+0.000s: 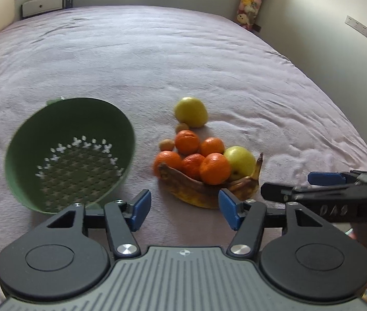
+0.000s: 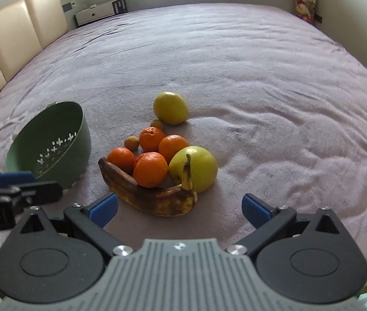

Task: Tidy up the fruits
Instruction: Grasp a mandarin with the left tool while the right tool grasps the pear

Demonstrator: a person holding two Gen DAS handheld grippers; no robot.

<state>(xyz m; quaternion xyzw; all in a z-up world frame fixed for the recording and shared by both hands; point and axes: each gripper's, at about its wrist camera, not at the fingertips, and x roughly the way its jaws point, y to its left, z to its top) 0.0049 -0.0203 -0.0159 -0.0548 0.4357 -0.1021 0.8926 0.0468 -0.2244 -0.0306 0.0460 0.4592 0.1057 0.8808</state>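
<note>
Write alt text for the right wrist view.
A pile of fruit, five oranges, two yellow-green apples and a browned banana, lies on a mauve bedspread ahead of the open right gripper. An empty green colander sits left.

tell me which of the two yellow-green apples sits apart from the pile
The far apple, behind the oranges. It stands clear of them on the bedspread, while the near apple presses against the oranges and the banana.

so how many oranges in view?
5, clustered behind the banana: front, left, one mostly hidden between them, back left, back right. More may be hidden.
</note>
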